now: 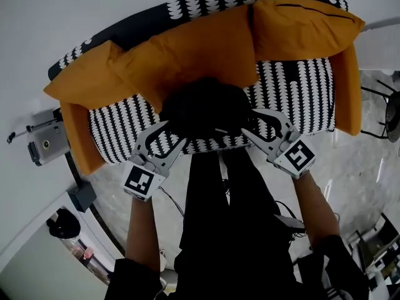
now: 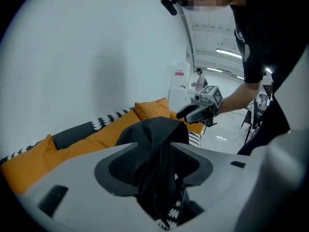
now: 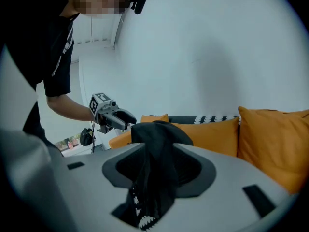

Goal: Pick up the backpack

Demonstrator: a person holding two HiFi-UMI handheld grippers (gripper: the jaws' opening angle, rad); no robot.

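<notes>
The black backpack [image 1: 200, 112] rests on the front of the black-and-white patterned sofa seat [image 1: 294, 92]. My left gripper [image 1: 166, 137] is at its left side and my right gripper [image 1: 261, 124] at its right. In the left gripper view, dark backpack fabric [image 2: 157, 144] runs loosely through the gap of the left gripper [image 2: 159, 166], whose jaws stand wide; the right gripper [image 2: 198, 112] shows beyond the bag. In the right gripper view the same fabric [image 3: 157, 139] hangs between the wide jaws of the right gripper [image 3: 154, 170], with the left gripper [image 3: 116, 118] behind.
Orange cushions [image 1: 187, 55] line the sofa back and arms. A grey device [image 1: 47, 144] sits by the wall at the left, a black box [image 1: 81, 195] and cables lie on the marble floor, and a chair [image 1: 390, 114] stands at the right.
</notes>
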